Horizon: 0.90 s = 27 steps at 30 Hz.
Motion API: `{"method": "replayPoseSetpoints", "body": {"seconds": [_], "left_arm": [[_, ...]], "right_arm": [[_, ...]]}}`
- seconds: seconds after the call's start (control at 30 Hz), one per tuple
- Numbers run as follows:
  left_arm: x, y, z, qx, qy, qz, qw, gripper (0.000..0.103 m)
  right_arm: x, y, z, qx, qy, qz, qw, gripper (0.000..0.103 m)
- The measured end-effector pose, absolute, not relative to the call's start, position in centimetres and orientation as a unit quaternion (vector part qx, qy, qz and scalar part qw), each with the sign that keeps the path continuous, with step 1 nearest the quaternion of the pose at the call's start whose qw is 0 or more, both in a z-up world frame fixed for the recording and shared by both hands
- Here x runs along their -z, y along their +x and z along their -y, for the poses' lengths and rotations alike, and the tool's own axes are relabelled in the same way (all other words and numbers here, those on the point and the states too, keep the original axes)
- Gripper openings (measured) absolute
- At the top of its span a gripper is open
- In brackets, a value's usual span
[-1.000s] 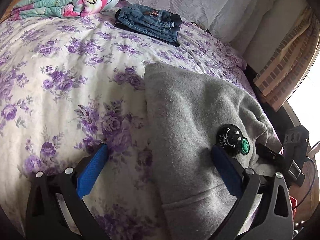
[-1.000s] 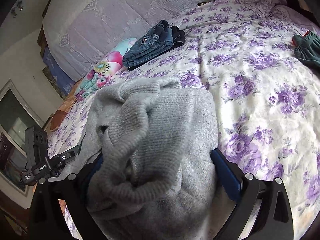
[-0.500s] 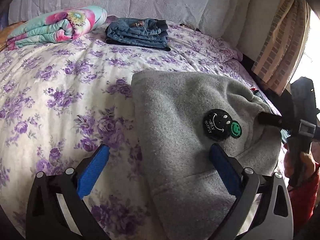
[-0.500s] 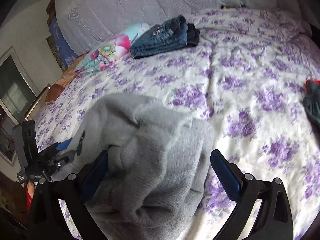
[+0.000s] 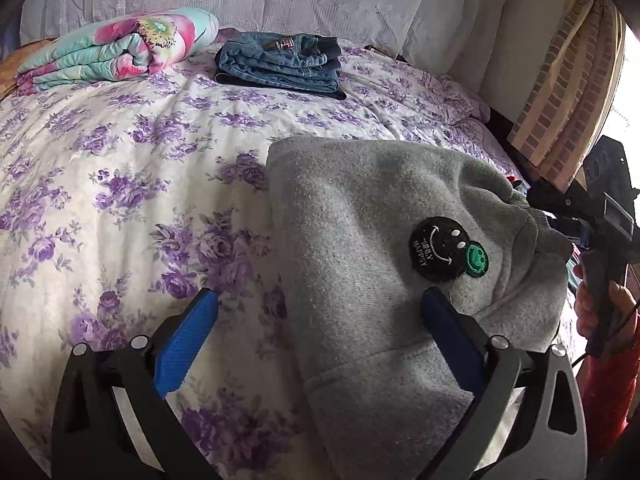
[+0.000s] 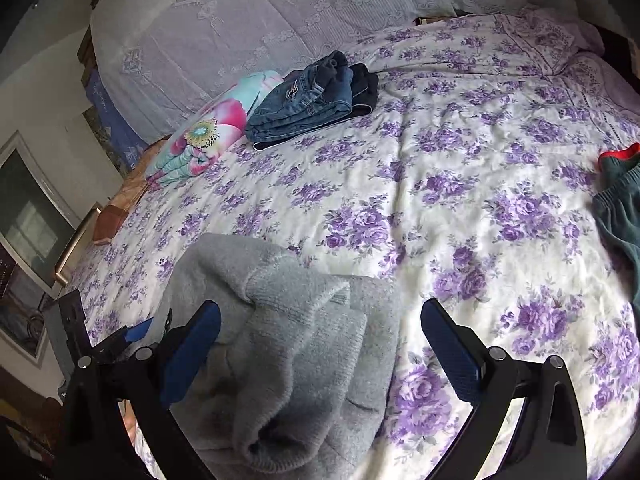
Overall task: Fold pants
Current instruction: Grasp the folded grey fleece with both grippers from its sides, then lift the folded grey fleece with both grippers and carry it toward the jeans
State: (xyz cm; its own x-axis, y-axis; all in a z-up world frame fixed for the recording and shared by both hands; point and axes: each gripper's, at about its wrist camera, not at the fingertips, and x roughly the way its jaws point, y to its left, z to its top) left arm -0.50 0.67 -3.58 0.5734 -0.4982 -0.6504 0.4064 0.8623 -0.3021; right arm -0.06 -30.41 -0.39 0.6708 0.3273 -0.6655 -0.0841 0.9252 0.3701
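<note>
Two grippers hover over the bed (image 5: pixel 120 184), and both have their blue fingers spread wide apart with nothing clamped between them. The left gripper (image 5: pixel 320 332) hangs above the near edge of the gray pants (image 5: pixel 360 240), its right finger (image 5: pixel 452 336) over the gray fabric and its left finger (image 5: pixel 188 336) over the purple floral bedspread (image 6: pixel 460 184). The pants lie folded in a thick bundle at the near side of the bed, a black round smiley patch (image 5: pixel 438 249) with a small green face (image 5: pixel 476 258) beside it facing up. In the right wrist view, the right gripper (image 6: pixel 320 344) sits low over the same gray pants (image 6: pixel 296 360), a rumpled ribbed cuff bunched up between its open fingers (not gripped, as far as the frame shows). The right gripper (image 5: pixel 600 216) also shows at the far right of the left view, just beside the bundle's edge, with a hand (image 5: pixel 592 312) on its handle and a red sleeve (image 5: pixel 608 392) below. Well apart, near the headboard (image 6: pixel 260 12), a stack of folded blue jeans (image 5: pixel 280 60) rests beside a rolled floral quilt (image 5: pixel 120 48). At the right edge of the right view lies a dark green garment (image 6: pixel 620 216) with a red trim. A striped curtain (image 5: pixel 568 80) hangs at the right of the left view.
</note>
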Motion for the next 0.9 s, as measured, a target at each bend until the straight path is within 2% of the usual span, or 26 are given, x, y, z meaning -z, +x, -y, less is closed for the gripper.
{"method": "replayPoseSetpoints", "body": {"seconds": [0.1,0.2,0.33,0.63,0.9], "left_arm": [[3.6,-0.5,-0.7,0.255,-0.059,-0.385,0.885,0.099],[3.7,-0.3,-0.8,0.257,-0.064,-0.39,0.882,0.099],[4.0,0.2,-1.1,0.271,-0.079,-0.401,0.872,0.099],[5.0,1.4,-3.0,0.333,-0.158,-0.424,0.827,0.098],[4.5,0.9,-1.2,0.336,-0.122,-0.426,0.831,0.098]], "right_arm": [[2.9,1.7,30.2,-0.13,0.174,-0.431,0.876,0.1],[6.1,1.8,32.2,-0.183,0.279,-0.418,0.845,0.1],[6.0,-0.2,31.8,-0.193,0.255,-0.38,0.868,0.1],[6.0,-2.2,32.2,-0.212,0.27,-0.377,0.86,0.1],[5.7,-0.8,31.3,-0.201,0.27,-0.384,0.86,0.1]]}}
